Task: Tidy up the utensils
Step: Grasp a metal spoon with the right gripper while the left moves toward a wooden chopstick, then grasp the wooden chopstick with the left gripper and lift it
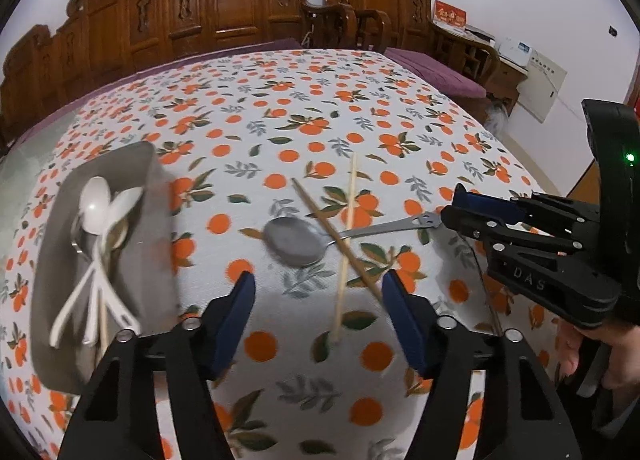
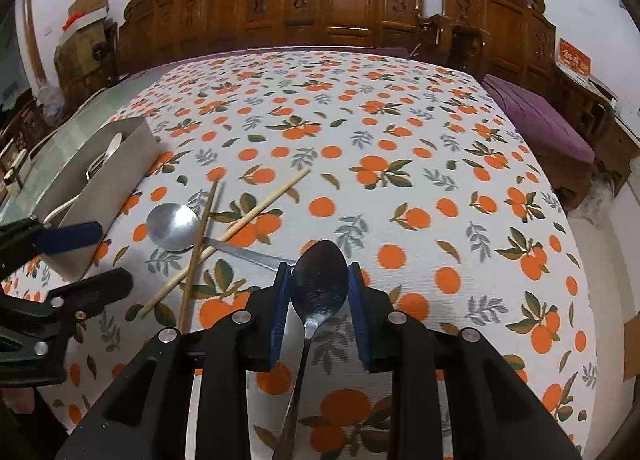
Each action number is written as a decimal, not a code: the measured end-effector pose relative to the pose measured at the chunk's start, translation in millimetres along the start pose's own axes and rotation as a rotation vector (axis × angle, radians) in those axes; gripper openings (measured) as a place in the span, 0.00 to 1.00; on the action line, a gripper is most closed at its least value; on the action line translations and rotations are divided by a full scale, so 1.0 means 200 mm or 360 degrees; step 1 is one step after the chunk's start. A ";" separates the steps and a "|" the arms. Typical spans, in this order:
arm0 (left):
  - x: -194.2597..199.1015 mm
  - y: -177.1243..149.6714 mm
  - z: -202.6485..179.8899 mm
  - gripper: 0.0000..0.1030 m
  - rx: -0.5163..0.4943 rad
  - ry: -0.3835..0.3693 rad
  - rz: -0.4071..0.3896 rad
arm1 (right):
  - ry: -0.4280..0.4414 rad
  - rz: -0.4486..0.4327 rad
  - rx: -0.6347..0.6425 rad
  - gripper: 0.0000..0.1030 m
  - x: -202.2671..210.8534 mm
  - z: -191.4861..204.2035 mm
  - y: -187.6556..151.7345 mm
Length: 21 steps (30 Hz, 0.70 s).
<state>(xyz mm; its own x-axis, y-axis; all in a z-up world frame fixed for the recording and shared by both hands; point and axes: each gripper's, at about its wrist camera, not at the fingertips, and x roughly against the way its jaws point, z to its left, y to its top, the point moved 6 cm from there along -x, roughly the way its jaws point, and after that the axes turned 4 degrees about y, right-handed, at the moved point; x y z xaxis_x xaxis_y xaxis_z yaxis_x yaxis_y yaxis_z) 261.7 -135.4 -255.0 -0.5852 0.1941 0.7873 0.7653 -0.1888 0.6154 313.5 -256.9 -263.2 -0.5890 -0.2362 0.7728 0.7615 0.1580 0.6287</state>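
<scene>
Two chopsticks (image 1: 340,244) and one steel spoon (image 1: 294,241) are left loose on the orange-print tablecloth (image 1: 360,108), and a second, darker spoon (image 2: 319,280) is already in your right tool.

Starting at the left, the grey tray (image 1: 158,196) holds the sorted pieces: white plastic spoons (image 1: 96,204) and some metal cutlery, handles fanned toward you. It sits near the cloth's left edge, so a hard drop or a nudge from a jaw could skid it or tip handles over its low wall.

Your left gripper (image 1: 318,312) hangs with its jaws spread and nothing between the pads; the crossed chopsticks run through the gap beneath it. Their crossing is the trap. One stick lies over the steel spoon's neck, so if you close on that stick and lift, it may drag or flick the spoon, and the other stick may roll away. A thin round stick can also twist out of flat pads if you catch it off-centre.

Further right, your right gripper (image 2: 318,292) has the dark spoon's bowl between its blue pads, handle trailing back under the tool. The pads look to be pinching the bowl by its curved edges, which I judge a weak hold: tilt or swing it fast toward the tray and it could pivot or slip. Both tools are close over the same pile, so watch that they do not collide.
</scene>
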 end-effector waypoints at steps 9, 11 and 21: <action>-0.10 -0.02 -0.17 0.27 -0.0079 -0.0021 0.0086 | -0.0021 -0.0023 -0.0010 0.30 0.02 -0.03 0.01; -0.12 -0.04 -0.19 0.27 -0.0081 -0.0003 0.0109 | -0.0019 -0.0024 -0.0017 0.30 0.02 -0.03 0.01; -0.19 -0.08 -0.20 0.13 -0.0088 0.0051 0.0206 | -0.0018 -0.0023 -0.0014 0.30 0.02 -0.04 0.01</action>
<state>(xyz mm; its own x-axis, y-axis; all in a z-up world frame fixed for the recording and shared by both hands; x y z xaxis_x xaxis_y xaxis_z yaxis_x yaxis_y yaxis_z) 260.5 -177.6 -292.6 -0.4913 0.1340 0.8606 0.8197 -0.2630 0.5089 314.5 -264.2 -260.2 -0.6030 -0.2277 0.7645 0.7551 0.1459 0.6391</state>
